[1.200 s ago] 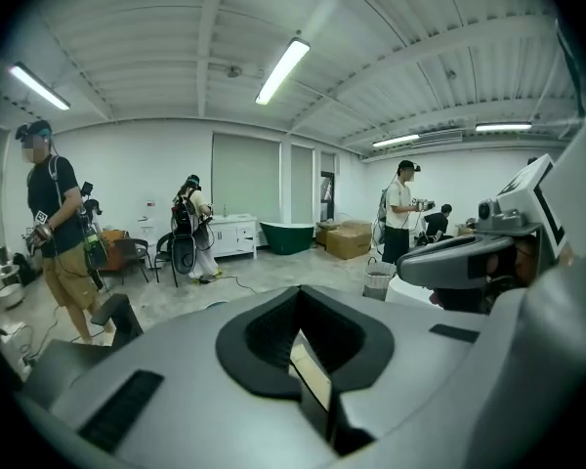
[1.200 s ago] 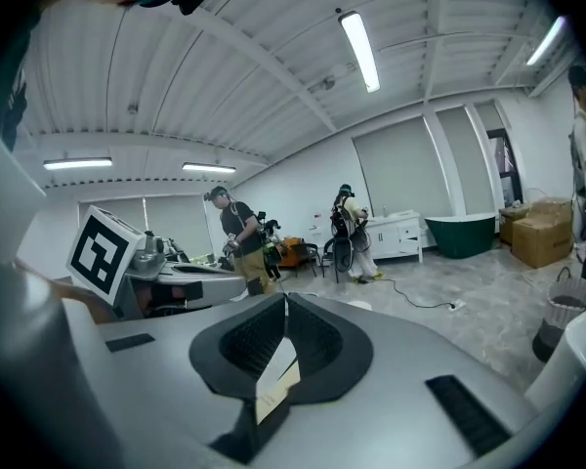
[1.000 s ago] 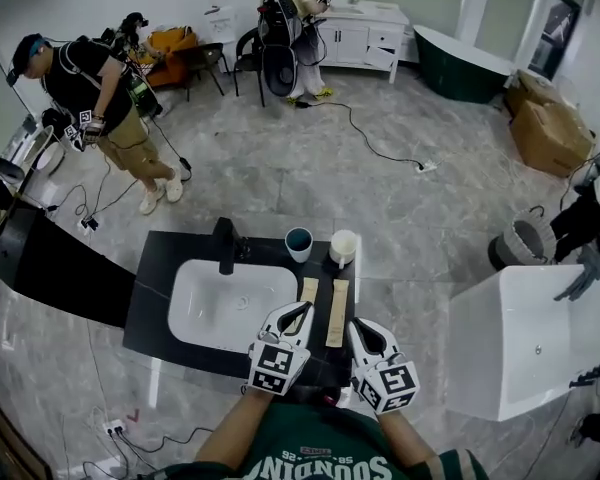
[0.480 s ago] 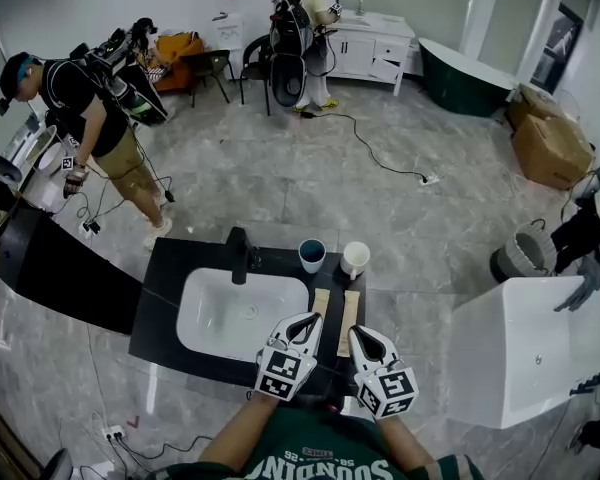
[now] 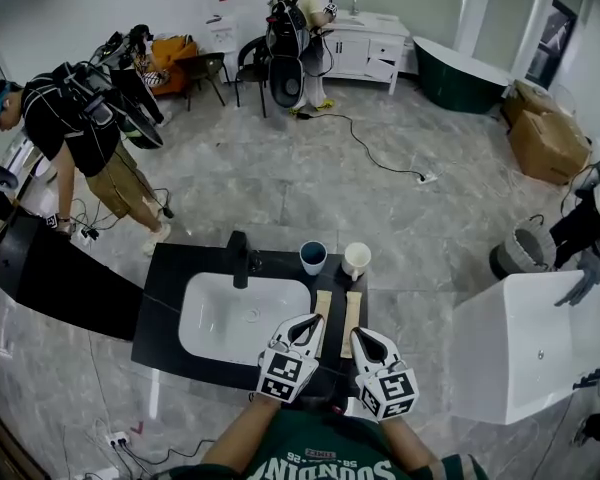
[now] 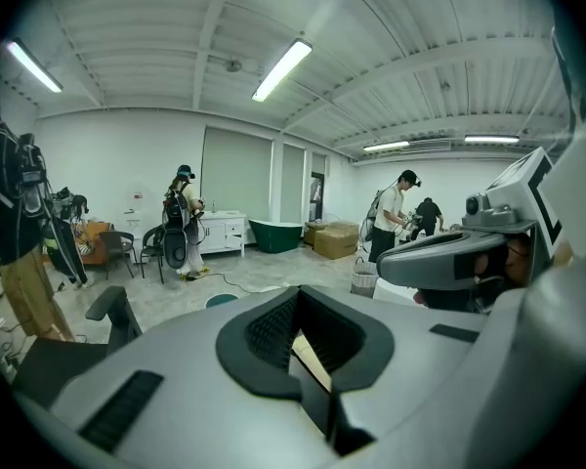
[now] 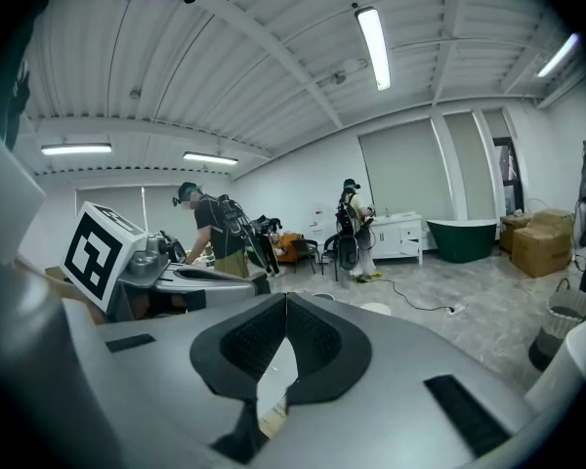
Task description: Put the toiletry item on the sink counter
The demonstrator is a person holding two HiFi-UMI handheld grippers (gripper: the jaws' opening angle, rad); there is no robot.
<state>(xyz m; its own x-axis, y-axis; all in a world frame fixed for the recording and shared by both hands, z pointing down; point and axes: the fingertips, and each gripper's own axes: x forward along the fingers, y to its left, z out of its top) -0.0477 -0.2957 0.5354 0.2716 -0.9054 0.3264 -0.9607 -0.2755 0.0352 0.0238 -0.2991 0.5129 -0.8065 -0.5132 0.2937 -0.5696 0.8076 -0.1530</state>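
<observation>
The left gripper (image 5: 310, 319) has its jaws closed tip to tip with nothing between them. Through the opening behind the tips only a strip of the left pack (image 5: 323, 300) shows. The right gripper (image 5: 359, 333) likewise has its jaws together and, as far as I can judge, grips nothing. The pale sliver in its opening seems to lie beyond the jaws, not in them. The toiletry items look to be two flat pale packs. The left pack and the right pack (image 5: 351, 308) lie side by side on the sink counter, just ahead of the two grippers. If one is to be shifted, the jaws should open first and take it across its narrow width at the near end. They should come in low, so that it does not nudge its neighbour or the cups behind, and set it flat, clear of the basin's edge. The black surface (image 5: 160, 313) carries a white basin (image 5: 242, 318) with a black tap (image 5: 240, 258) behind it. To the right are a blue cup (image 5: 313, 257) and a white cup (image 5: 356, 260), near each other and just behind the packs. In the room, a person (image 5: 80, 138) with gear on the back stands at the left. Chairs (image 5: 205, 68) line the far wall. A second person (image 5: 295, 28) stands by a white vanity (image 5: 370, 38), and a cable (image 5: 370, 153) trails over the marbled floor (image 5: 270, 183). Further right are a dark green bathtub (image 5: 470, 63), cardboard boxes (image 5: 545, 133), a basket (image 5: 520, 248) and a white tub (image 5: 520, 343).
</observation>
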